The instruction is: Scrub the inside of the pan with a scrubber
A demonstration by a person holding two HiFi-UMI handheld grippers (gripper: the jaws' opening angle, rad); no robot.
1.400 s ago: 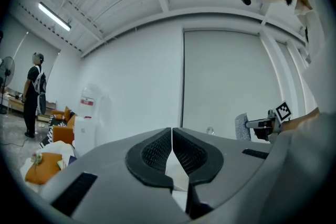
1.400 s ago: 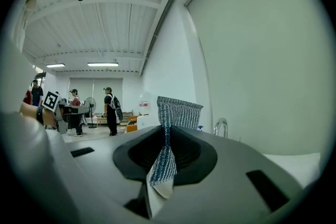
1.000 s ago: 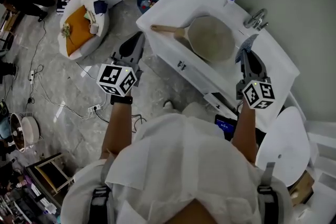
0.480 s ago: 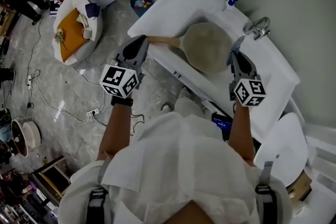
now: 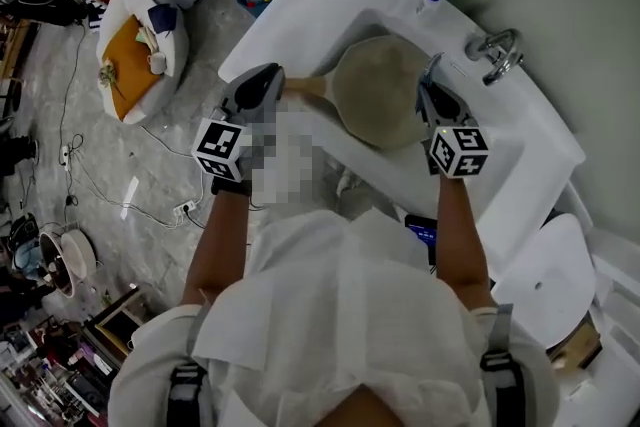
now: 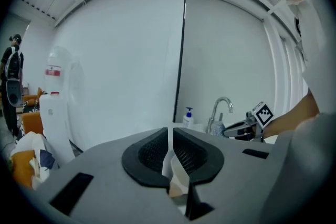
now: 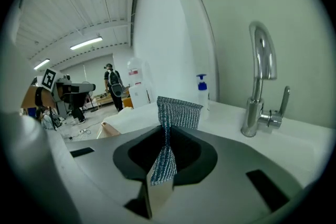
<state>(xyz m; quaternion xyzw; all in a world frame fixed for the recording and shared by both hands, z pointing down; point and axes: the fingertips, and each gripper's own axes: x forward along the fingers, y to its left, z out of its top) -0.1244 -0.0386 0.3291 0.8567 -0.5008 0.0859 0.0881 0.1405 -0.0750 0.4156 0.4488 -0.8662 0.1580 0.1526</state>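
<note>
My left tool is pressed together by the pan handle. My right tool pinches the scrubber beside the pan.

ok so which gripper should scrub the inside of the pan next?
Right. The right gripper is shut on the scrubber and sits beside the rim of the pan. The left gripper, jaws together, is at the wooden handle end, without a scrubber.
</note>
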